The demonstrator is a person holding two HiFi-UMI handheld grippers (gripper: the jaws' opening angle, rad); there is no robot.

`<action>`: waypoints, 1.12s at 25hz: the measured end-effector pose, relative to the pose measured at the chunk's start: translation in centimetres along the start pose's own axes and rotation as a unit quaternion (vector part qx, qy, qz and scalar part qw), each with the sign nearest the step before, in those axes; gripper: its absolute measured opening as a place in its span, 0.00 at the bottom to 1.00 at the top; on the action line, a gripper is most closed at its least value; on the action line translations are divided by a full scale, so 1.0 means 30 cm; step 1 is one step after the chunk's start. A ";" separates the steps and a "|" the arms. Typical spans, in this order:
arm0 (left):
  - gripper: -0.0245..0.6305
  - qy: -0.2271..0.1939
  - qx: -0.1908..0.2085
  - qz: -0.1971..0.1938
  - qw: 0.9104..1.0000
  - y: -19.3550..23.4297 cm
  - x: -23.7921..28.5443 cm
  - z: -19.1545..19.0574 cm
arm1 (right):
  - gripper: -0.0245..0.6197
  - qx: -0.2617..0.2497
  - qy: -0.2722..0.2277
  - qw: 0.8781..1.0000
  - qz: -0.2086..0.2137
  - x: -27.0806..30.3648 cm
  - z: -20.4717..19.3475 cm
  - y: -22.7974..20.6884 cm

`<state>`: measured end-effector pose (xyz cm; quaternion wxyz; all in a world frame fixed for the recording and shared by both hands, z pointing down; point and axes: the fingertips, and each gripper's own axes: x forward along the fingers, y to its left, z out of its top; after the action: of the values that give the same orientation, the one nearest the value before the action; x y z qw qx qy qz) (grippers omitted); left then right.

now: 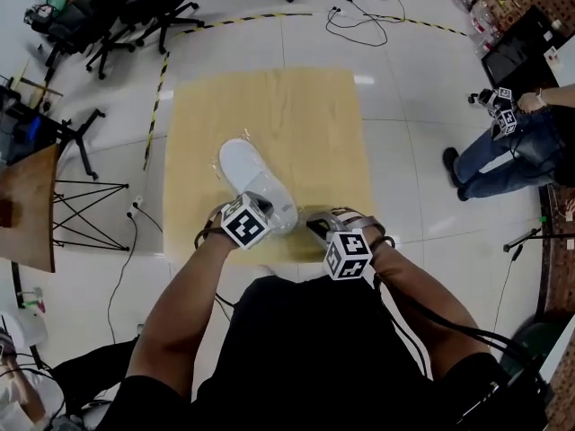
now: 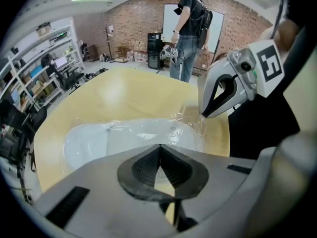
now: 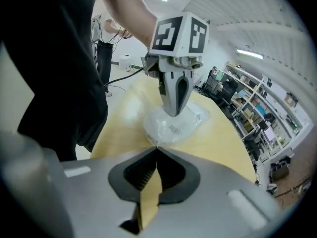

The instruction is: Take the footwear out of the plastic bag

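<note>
A white slipper point(image 1: 243, 169) lies in a clear plastic bag point(image 1: 280, 212) on a wooden board point(image 1: 269, 106) on the floor. My left gripper point(image 1: 262, 206) is at the bag's near end, over the slipper, with its jaws shut and the film pinched at their tips point(image 2: 158, 146). My right gripper point(image 1: 314, 225) is just to the right, also shut, and holds the bag's near corner point(image 3: 156, 147). In the left gripper view the film point(image 2: 185, 125) is drawn up to the right gripper's tip point(image 2: 202, 116). In the right gripper view the left gripper point(image 3: 174, 114) stands upright on the bag point(image 3: 173, 129).
The board lies on white floor tiles. Office chairs point(image 1: 135, 7) stand at the back left, and cables point(image 1: 359, 21) lie behind the board. A person point(image 1: 512, 142) stands to the right. A wooden tabletop point(image 1: 22, 205) and a stand's legs point(image 1: 85, 205) are on the left.
</note>
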<state>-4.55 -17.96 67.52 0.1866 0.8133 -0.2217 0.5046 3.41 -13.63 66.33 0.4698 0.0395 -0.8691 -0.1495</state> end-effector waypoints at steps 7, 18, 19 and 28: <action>0.05 -0.040 -0.023 -0.021 0.999 -0.041 0.007 0.046 | 0.22 -0.007 0.048 0.999 -0.011 -0.051 -0.142 0.028; 0.05 -0.101 -0.173 -0.032 0.979 -0.003 0.005 0.083 | 0.09 0.312 -0.057 0.947 0.061 -0.017 0.101 0.002; 0.05 -0.108 -0.193 -0.037 0.974 -0.002 0.003 0.083 | 0.09 0.291 -0.031 0.953 0.076 0.026 0.087 0.048; 0.05 -0.150 -0.277 -0.033 0.948 0.011 -0.018 0.082 | 0.07 0.279 0.039 0.959 0.018 -0.056 -0.085 0.071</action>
<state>-3.13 -19.43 66.01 0.3862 0.8025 -0.3509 0.2893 6.60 -11.82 66.91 0.4760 0.1595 -0.8580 0.1088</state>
